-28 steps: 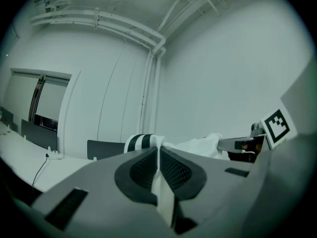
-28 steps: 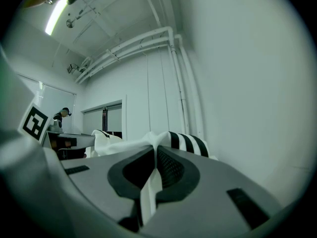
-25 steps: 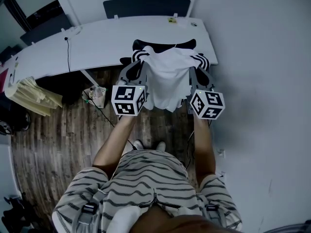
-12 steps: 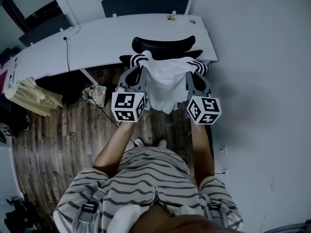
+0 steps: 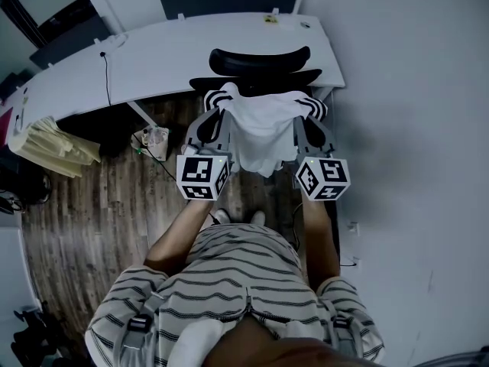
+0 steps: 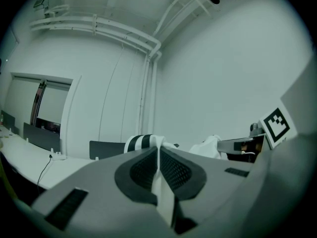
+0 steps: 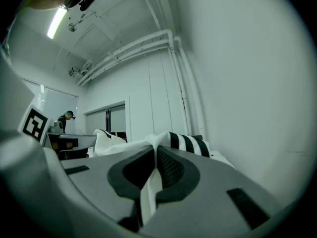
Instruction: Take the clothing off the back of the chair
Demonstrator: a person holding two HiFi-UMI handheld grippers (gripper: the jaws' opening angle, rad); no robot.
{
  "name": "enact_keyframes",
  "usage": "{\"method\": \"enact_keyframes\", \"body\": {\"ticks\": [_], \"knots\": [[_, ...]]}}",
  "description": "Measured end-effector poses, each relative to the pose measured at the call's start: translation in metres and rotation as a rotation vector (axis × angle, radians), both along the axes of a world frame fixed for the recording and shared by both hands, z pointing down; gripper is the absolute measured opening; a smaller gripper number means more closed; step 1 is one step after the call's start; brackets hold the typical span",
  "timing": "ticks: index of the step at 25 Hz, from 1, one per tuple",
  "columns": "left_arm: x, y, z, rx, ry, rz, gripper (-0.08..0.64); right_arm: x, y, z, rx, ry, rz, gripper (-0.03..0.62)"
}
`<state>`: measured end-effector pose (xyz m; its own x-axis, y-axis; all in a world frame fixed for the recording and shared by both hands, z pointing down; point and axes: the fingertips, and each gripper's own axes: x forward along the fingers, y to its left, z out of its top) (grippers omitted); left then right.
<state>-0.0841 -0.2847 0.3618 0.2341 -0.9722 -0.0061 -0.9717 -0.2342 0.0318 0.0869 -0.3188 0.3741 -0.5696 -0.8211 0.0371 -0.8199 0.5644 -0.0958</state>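
just before chair point(image 5: 260, 60), left hand-held gripper point(image 6: 158, 155) and right hand-held gripper point(image 7: 153, 155) each clamped on white clothing point(image 5: 263, 128).

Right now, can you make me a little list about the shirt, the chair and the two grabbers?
clothing: white top with black-striped sleeves, hanging stretched between both grippers
left gripper: jaws shut on one striped end
right gripper: jaws shut on the other
chair: black, at the white desk, beyond the top
top versus chair: looks clear of the backrest
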Motion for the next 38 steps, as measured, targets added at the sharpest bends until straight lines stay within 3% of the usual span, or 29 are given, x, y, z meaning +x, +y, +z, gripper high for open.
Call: {"method": "enact_keyframes", "body": {"ticks": [38], "knots": [[0.006, 0.040, 0.066, -0.038, -0.003, -0.012, 0.029, 0.001, 0.048, 0.061, -0.055, -0.043, 0.020, 0.028]]}}
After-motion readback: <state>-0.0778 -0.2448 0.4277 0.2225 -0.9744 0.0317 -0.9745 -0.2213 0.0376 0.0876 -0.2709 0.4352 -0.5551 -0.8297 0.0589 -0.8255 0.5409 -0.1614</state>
